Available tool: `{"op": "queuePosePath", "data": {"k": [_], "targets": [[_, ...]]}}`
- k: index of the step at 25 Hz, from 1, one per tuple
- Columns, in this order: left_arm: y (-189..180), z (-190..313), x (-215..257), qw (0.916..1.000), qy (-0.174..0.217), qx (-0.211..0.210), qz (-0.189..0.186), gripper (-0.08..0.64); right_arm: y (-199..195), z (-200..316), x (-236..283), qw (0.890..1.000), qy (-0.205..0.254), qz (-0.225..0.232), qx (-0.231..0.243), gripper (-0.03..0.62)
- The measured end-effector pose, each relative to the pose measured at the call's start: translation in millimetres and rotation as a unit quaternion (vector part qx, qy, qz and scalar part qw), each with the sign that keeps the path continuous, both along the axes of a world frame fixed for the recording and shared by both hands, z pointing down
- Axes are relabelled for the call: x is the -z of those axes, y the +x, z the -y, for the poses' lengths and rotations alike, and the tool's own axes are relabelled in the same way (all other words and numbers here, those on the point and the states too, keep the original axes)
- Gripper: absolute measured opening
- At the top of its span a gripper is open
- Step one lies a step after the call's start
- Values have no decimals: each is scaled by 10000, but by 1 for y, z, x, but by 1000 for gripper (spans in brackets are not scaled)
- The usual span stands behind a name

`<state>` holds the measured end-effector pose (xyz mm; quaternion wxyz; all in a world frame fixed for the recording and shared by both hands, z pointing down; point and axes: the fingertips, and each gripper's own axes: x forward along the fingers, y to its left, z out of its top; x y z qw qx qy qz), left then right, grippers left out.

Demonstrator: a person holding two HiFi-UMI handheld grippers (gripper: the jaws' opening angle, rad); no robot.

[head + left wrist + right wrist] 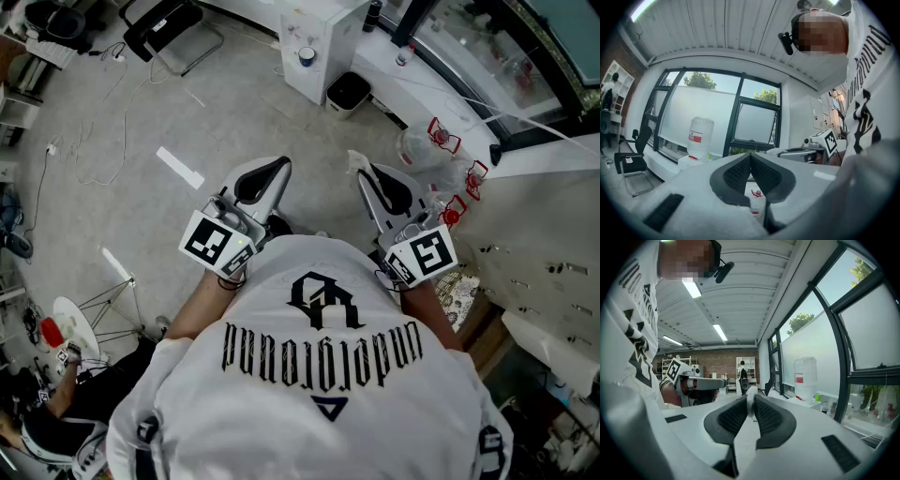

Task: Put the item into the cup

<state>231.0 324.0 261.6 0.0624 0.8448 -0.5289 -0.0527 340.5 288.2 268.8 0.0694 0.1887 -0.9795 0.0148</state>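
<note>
Wearer: one person in a white shirt (319, 375) with black print, holding both grippers up in front of the chest.
Grippers: two, side by side and apart, each with one marker cube: the left cube (211, 242) and the right cube (427, 255).
Left gripper (750, 155): claw closed, the dark pads meeting at their tips with nothing between them.
Right gripper (751, 398): claw pinched narrow on the item.
Item (750, 405): one small white piece, gripped at the pad tips of the right claw, up in the air and clear of any surface.
Bin (349, 92): one black bin on the floor, just beside a white cabinet (314, 28). Its inside is dark and the contents cannot be told.
Water jug (700, 136): one pale jug with a red label, standing on a white base by the window. Its fill level cannot be told.
Red-topped pieces (442, 134): three, close to the window ledge, too small to tell what kind.
Chair (633, 161): one black chair on the floor near the window.
Other people: one seated low at the head view's left edge (47, 403), and one standing far down the room by shelves (742, 372).
</note>
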Motion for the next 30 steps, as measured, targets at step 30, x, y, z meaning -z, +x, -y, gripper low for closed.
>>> {"op": "queuePosePath", "data": {"k": [30], "targets": [[-116, 33, -27, 9995, -248, 82, -181, 16, -113, 45, -17, 9997, -216, -137, 36, 52]]}}
